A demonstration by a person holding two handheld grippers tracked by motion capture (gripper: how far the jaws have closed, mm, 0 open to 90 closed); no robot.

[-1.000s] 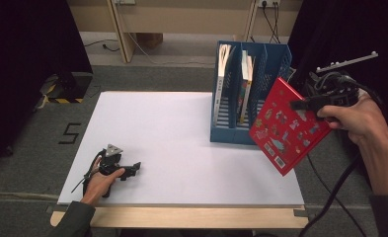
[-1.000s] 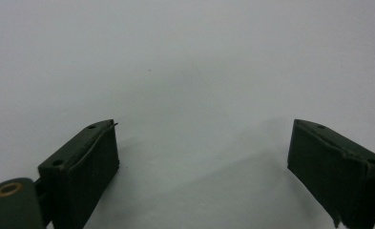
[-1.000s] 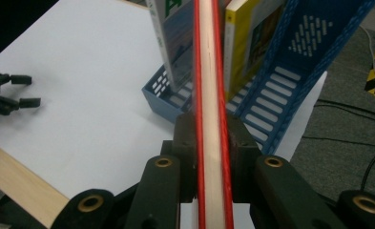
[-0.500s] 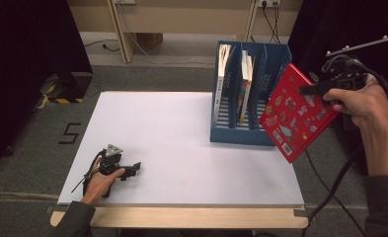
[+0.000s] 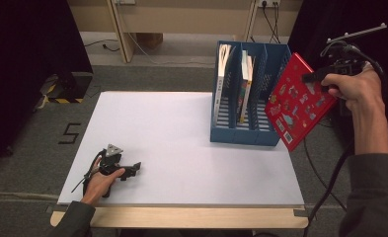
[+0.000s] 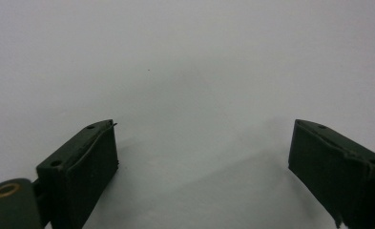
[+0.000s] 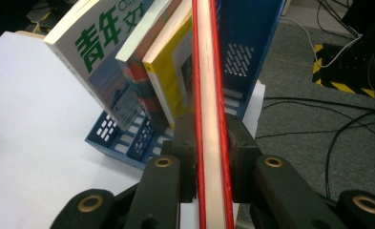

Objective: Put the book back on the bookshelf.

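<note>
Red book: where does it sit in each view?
High view: red book at right, tilted, held beside the blue file rack.
Left gripper view: bare white table ahead of open fingers.
Right gripper view: centre, edge-on, clamped.
Shared landmark: blue file rack.

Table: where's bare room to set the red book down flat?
The white table is bare from its left edge to the blue file rack, beyond the left tool. Crowded at far right: the rack, and the red book held in the right tool.

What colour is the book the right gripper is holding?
Red book, cover dotted with small pictures; clearest in the high view.
</note>
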